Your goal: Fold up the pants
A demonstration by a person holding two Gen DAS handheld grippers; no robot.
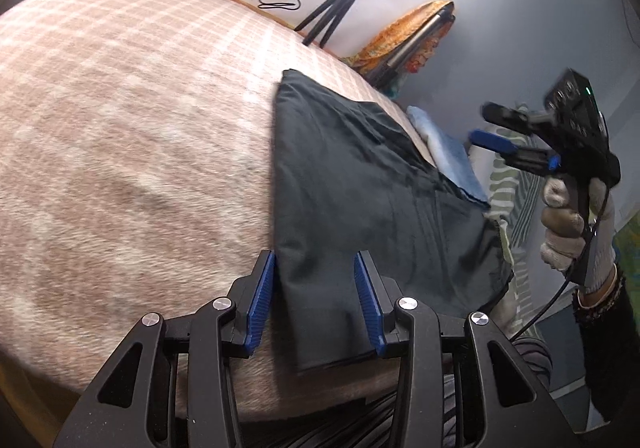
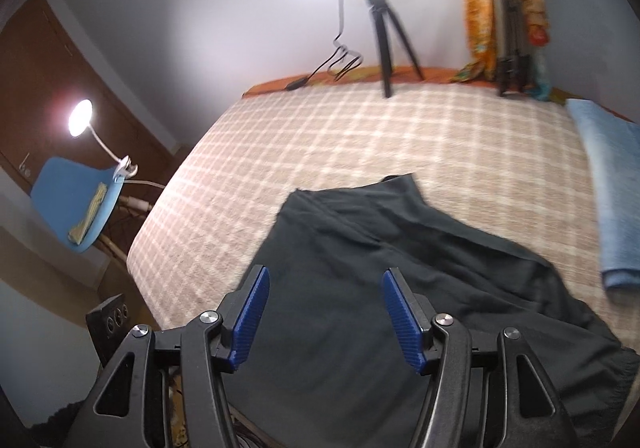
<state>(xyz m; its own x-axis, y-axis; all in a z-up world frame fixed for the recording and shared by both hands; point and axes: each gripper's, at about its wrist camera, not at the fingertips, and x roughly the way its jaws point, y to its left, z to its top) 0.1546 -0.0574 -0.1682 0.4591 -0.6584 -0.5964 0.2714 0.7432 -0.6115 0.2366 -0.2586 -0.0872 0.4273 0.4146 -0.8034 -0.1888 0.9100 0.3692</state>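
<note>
Pants (image 1: 360,183) lie near our bed's (image 1: 120,127) edge, with our left gripper (image 1: 316,300) spread astride one corner and our right gripper (image 2: 326,312) spread empty above.

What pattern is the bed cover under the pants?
Beige and white plaid bed cover, clearest in the right wrist view.

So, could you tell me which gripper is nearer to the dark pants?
Left. The left gripper straddles a fold of the dark pants on the bed; the right gripper is open and raised beside them.
</note>
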